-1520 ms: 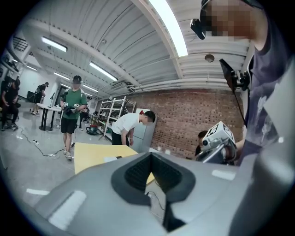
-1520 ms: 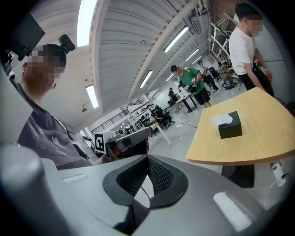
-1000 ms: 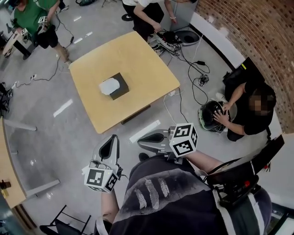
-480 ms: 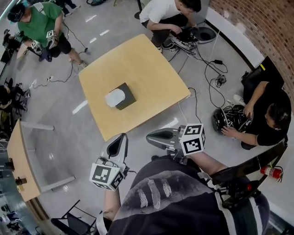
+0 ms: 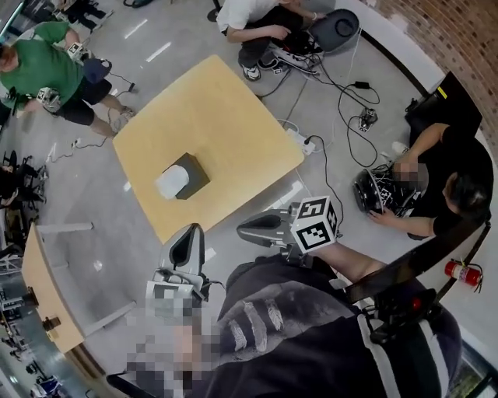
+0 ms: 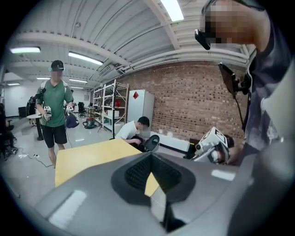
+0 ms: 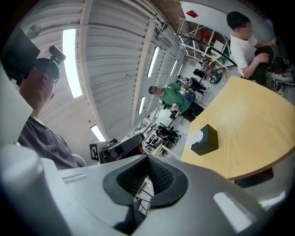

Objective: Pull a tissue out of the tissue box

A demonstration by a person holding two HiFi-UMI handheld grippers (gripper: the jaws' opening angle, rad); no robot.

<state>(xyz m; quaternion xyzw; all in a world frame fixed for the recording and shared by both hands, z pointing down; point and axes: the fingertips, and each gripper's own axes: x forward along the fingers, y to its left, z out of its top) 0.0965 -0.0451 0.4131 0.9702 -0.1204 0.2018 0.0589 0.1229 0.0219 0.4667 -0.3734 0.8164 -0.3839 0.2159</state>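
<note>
While we stand back from surface, tissue box sits untouched; left gripper jaws pressed together, empty, right gripper same.

A yellow table stood on the grey floor, with a person in a green shirt standing beyond its far corner and a person in a white shirt crouched over a tangle of cables. By the brick wall a person in black sat on the floor, a red fire extinguisher not far off
</note>
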